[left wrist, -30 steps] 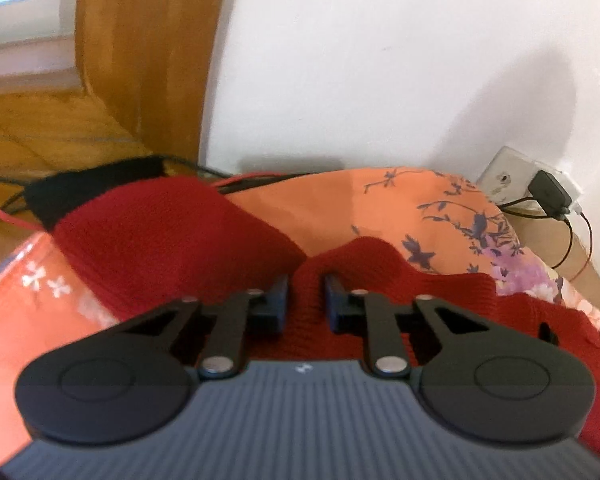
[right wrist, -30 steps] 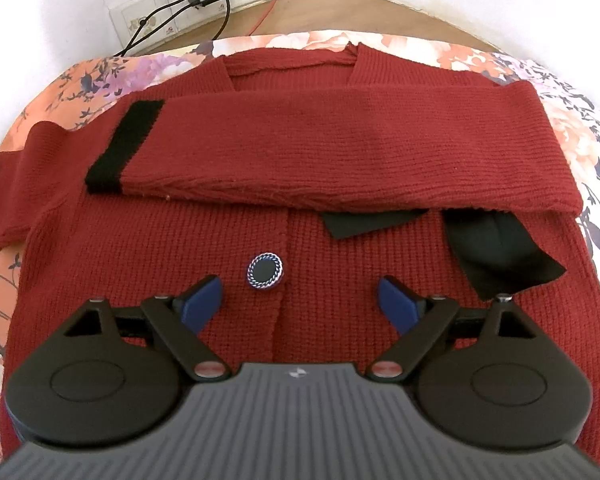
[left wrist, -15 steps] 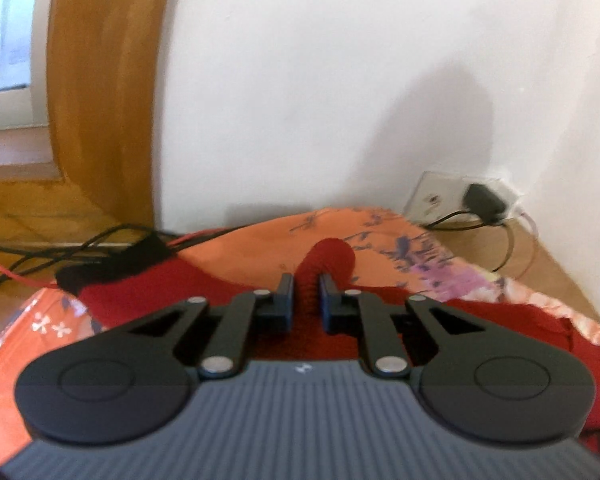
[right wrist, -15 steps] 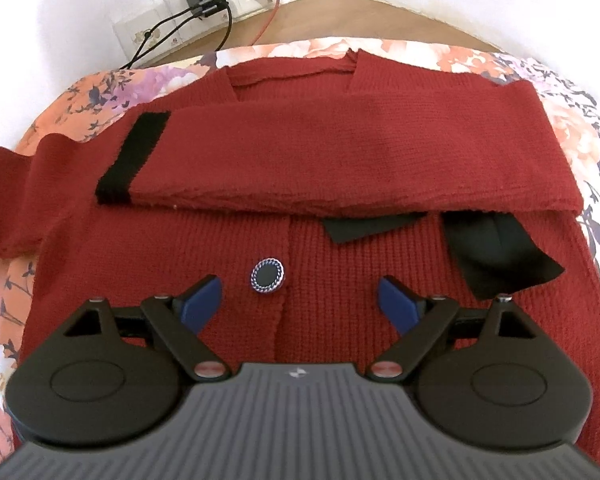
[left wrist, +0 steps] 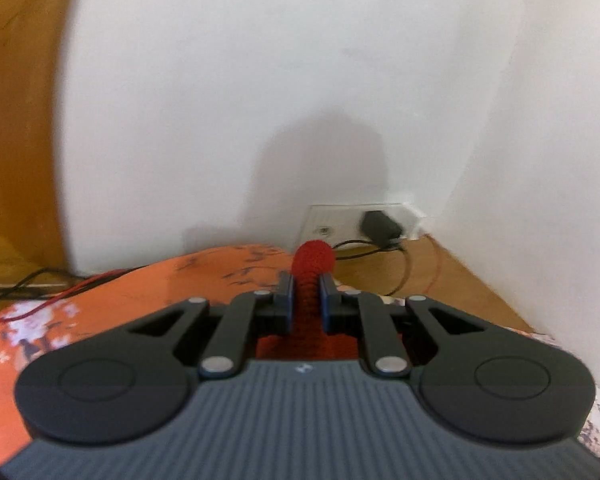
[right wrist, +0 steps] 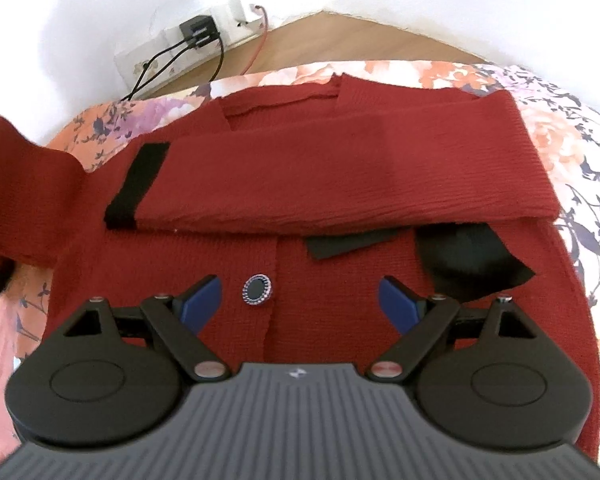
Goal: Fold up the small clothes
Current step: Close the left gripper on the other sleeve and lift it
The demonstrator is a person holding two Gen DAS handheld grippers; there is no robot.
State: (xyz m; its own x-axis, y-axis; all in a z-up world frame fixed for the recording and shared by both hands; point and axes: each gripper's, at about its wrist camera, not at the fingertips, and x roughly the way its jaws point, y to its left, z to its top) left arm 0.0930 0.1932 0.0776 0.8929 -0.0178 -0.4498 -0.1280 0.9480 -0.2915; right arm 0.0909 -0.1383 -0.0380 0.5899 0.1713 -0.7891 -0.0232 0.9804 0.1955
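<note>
A dark red knit cardigan (right wrist: 340,288) with black cuffs and a round dark button (right wrist: 256,289) lies on the orange floral cloth (right wrist: 572,128). One sleeve (right wrist: 340,168) is folded across its chest. My left gripper (left wrist: 305,300) is shut on the other red sleeve (left wrist: 313,260) and holds it lifted; that raised sleeve shows at the left of the right wrist view (right wrist: 24,184). My right gripper (right wrist: 300,300) is open and empty, hovering over the cardigan's lower front, jaws either side of the button placket.
A white wall socket (right wrist: 180,44) with a black plug and cables sits at the wall base on the wooden floor; it also shows in the left wrist view (left wrist: 364,228). Black and red cables (left wrist: 40,292) run at the left. A wooden frame (left wrist: 16,120) stands far left.
My left gripper has lifted the gripped sleeve higher off the cloth and turned toward the wall. The right gripper has stayed open above the cardigan, shifting slightly closer.
</note>
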